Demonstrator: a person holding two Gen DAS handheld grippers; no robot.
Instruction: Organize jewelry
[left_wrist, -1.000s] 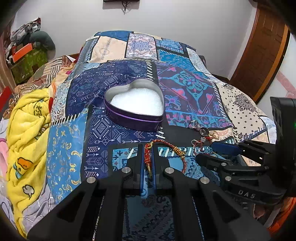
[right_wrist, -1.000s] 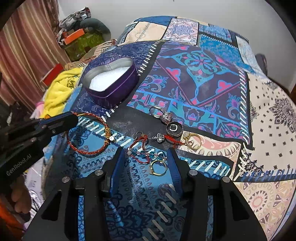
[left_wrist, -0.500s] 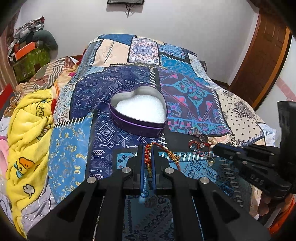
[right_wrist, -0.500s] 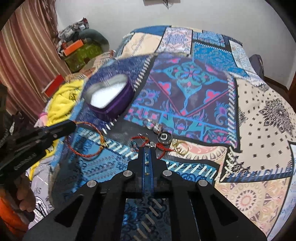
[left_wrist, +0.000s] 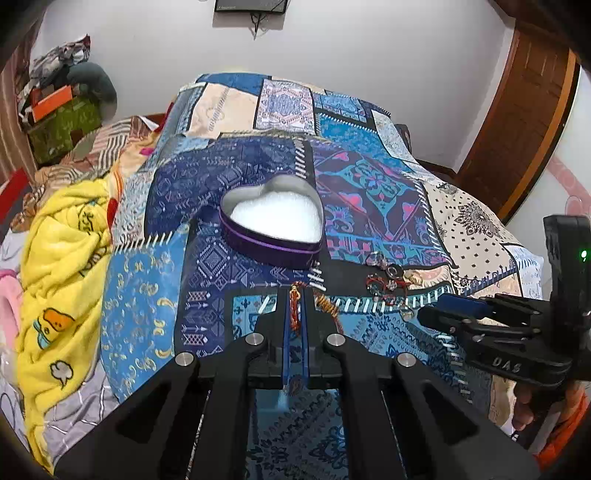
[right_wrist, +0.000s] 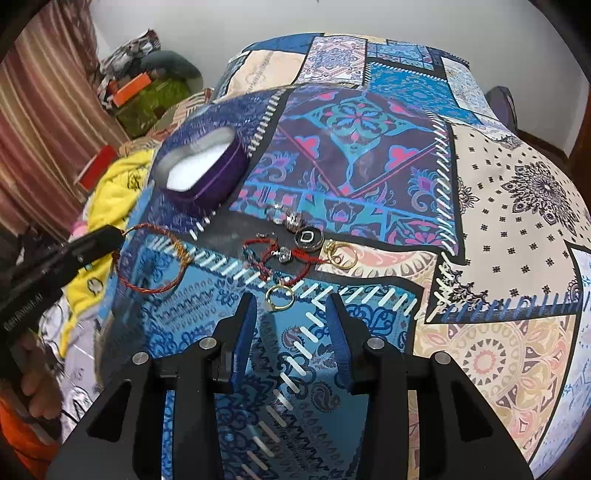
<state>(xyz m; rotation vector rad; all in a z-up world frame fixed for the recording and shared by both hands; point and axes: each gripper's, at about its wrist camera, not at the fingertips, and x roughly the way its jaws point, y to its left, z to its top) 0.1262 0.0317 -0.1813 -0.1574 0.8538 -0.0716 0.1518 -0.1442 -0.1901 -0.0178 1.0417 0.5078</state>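
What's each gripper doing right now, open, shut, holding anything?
Left gripper: shut on the red bracelet.
Right gripper: open, holding nothing; a gold ring lies on the bedspread just ahead of it.

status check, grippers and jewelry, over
Left gripper shut on red bracelet. Right gripper open near gold ring. Heart tin open, nothing in the way.
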